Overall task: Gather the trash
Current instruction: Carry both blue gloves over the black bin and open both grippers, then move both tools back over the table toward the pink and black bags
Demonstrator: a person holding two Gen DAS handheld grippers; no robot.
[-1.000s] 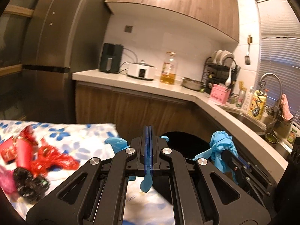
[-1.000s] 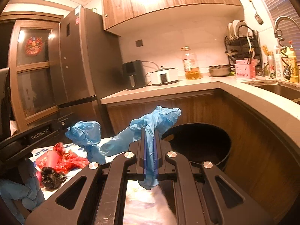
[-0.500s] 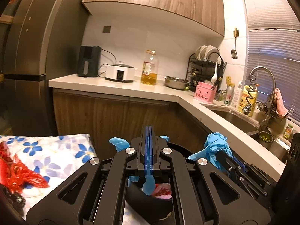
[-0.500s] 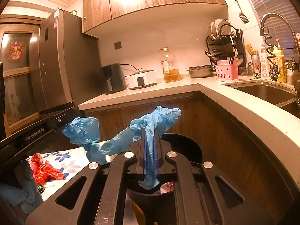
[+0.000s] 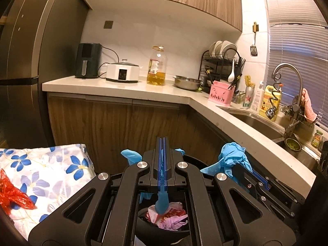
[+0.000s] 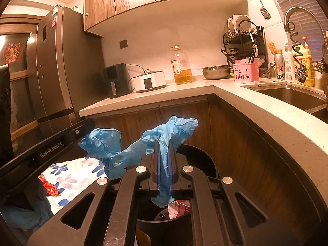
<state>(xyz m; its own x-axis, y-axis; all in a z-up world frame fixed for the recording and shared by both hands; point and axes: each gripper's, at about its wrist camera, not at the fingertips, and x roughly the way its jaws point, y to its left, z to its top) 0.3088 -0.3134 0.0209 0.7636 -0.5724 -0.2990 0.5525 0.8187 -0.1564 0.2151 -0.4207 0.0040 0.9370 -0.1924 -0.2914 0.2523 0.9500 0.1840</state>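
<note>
Blue glove point(image 5: 163, 199), thin crumpled disposable, pinched in left gripper point(image 5: 163, 164) fingers, tail hanging over black bin point(image 5: 164, 228). Second blue glove point(image 6: 164, 164) clamped in right gripper point(image 6: 164, 164), bunched above, end dangling below. Bin open, holds pink and red wrappers point(image 5: 170, 215). Red plastic scrap point(image 5: 12, 194) lies on floral cloth, left of bin.
</note>
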